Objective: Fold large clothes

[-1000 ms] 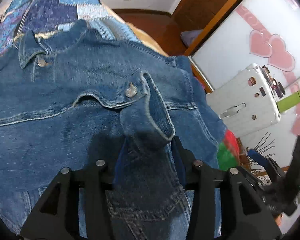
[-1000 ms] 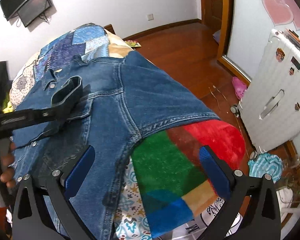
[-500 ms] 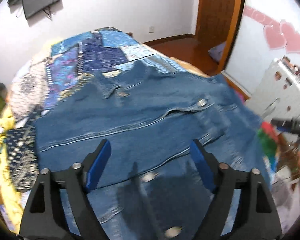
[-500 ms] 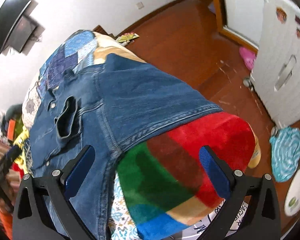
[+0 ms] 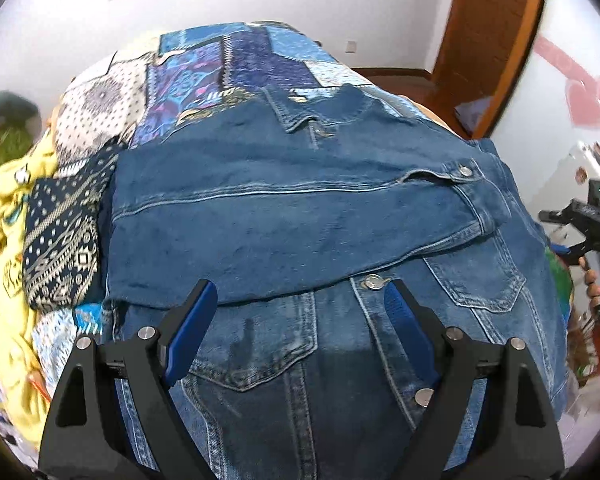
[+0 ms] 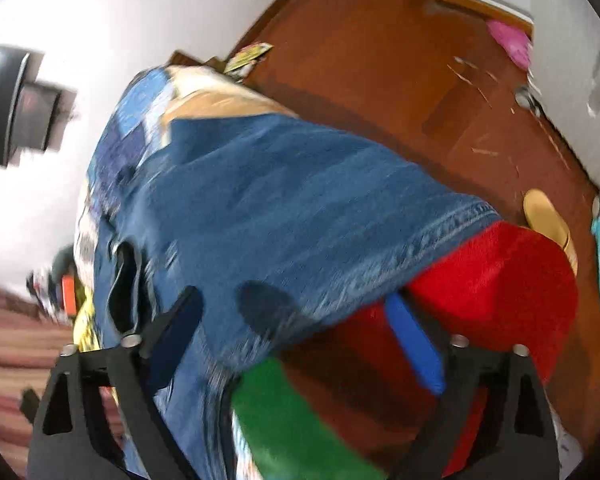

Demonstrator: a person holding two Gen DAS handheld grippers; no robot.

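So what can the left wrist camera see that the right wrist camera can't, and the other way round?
Only the left wrist view shows the jacket's collar, its chest pocket, the sleeve folded across the front, and a yellow garment beside it. Only the right wrist view shows the wooden floor, a pink slipper and the red and green blanket under the jacket's edge. Both show the denim jacket on the patchwork bedspread.
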